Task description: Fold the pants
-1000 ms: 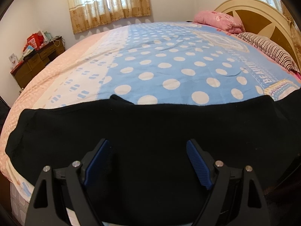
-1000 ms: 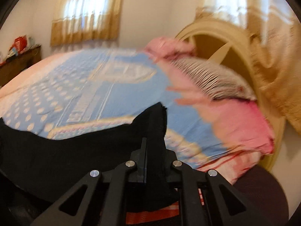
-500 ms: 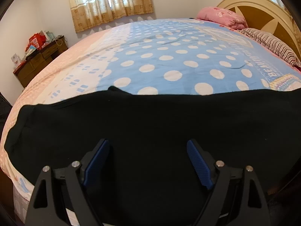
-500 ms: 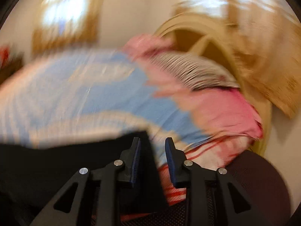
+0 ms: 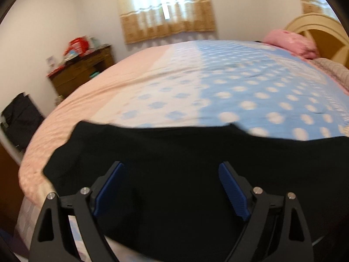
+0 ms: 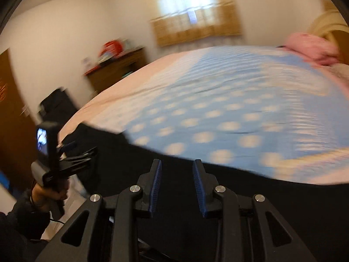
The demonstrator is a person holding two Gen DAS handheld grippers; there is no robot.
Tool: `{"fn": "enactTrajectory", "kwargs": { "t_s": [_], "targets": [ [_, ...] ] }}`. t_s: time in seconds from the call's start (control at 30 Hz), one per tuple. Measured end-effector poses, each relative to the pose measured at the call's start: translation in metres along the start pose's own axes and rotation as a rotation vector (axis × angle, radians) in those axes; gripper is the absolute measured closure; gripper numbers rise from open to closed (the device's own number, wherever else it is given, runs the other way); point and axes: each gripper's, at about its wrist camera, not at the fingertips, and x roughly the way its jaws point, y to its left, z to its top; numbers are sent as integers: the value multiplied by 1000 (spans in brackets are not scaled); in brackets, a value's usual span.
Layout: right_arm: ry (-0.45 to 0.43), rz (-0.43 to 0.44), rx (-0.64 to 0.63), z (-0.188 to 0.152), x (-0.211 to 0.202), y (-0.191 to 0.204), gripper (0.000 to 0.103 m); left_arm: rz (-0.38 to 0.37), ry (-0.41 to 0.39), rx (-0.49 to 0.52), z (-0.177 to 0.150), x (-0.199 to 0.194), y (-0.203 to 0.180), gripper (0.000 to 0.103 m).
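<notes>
**Black pants along the near edge of the bed, both grippers above them**

We take the bed (image 5: 135, 80) as our landmark. The black pants (image 5: 174, 152) lie flat across its near edge, a dark band running the whole width of both wrist views, over the pink, white and blue dotted bedspread (image 5: 250, 87).

Left gripper (image 5: 171, 187): fingers (image 5: 232, 192) spread wide and opening, blue pads apart, over the pants; nothing is pinched between them. In the right wrist view we see this gripper (image 6: 75, 152) from the side at the bed's near left corner, held by a hand (image 6: 47, 194) in a dark sleeve.

Right gripper (image 6: 177, 187): fingers (image 6: 199, 191) parted by a narrow gap, nothing gripped, black cloth beneath them.

Around the bed: a pink pillow (image 5: 290, 43) at the head end, against a cream headboard (image 5: 318, 25). Beyond the far side, a curtained window (image 5: 165, 6). Off the far left corner, a brown dresser (image 5: 80, 74) with red clutter (image 5: 77, 43) on top. Left of the bed, a dark bag (image 5: 20, 118) against the wall.

Motion blur softens both views; we can read no writing or labels.
</notes>
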Motion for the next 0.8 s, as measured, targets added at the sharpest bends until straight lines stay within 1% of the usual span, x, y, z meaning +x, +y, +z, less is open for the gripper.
{"fn": "enactTrajectory", "kwargs": {
  "t_s": [0.03, 0.1, 0.13, 0.2, 0.23, 0.27, 0.33, 0.37, 0.4, 0.43, 0.47, 0.5, 0.53, 0.57, 0.6, 0.63, 0.67, 0.7, 0.77, 0.8],
  "targets": [
    [11, 21, -12, -2, 13, 10, 72, 29, 10, -7, -3, 5, 8, 12],
    [68, 118, -18, -9, 44, 32, 72, 66, 42, -20, -10, 14, 19, 12],
    [105, 157, -18, -15, 59, 45, 72, 73, 60, -28, -14, 18, 25, 11],
    [185, 188, -39, -27, 88, 63, 71, 41, 47, -59, -21, 19, 36, 5],
    [215, 193, -42, -36, 99, 71, 71, 39, 49, -64, -23, 19, 41, 4],
    [222, 190, -50, -40, 104, 75, 71, 29, 51, -69, -24, 19, 44, 4],
    [193, 163, -81, -42, 103, 82, 71, 20, 48, -72, -25, 19, 46, 4],
    [186, 164, -73, -39, 99, 81, 71, 26, 55, -63, -25, 19, 46, 4],
    [163, 175, -29, -34, 89, 77, 71, 27, 51, -57, -25, 19, 46, 4],
    [130, 194, 13, -27, 80, 68, 71, 33, 44, -55, -23, 16, 45, 4],
    [67, 208, 68, -19, 61, 58, 71, 39, 38, -54, -21, 14, 45, 5],
    [8, 189, 99, -13, 43, 47, 71, 38, 22, -53, -18, 10, 44, 5],
    [-44, 152, 116, -8, 25, 38, 71, 29, 0, -51, -15, 4, 44, 5],
    [-107, 93, 137, -4, 2, 23, 69, 16, -22, -48, -11, -1, 42, 5],
    [-154, 42, 155, -1, -17, 10, 62, 2, -38, -41, -6, -4, 39, 5],
    [-205, -32, 179, 2, -41, -7, 57, -12, -50, -33, -1, -7, 35, 5],
    [-254, -122, 204, 2, -65, -24, 47, -31, -60, -24, 5, -9, 29, 5],
    [-302, -226, 232, 0, -90, -41, 39, -46, -70, -20, 9, -11, 24, 5],
    [-380, -418, 289, -11, -141, -80, 35, -87, -86, -12, 18, -12, 12, 5],
    [-395, -483, 320, -16, -159, -96, 35, -107, -88, -7, 22, -13, 5, 5]
  ]
}}
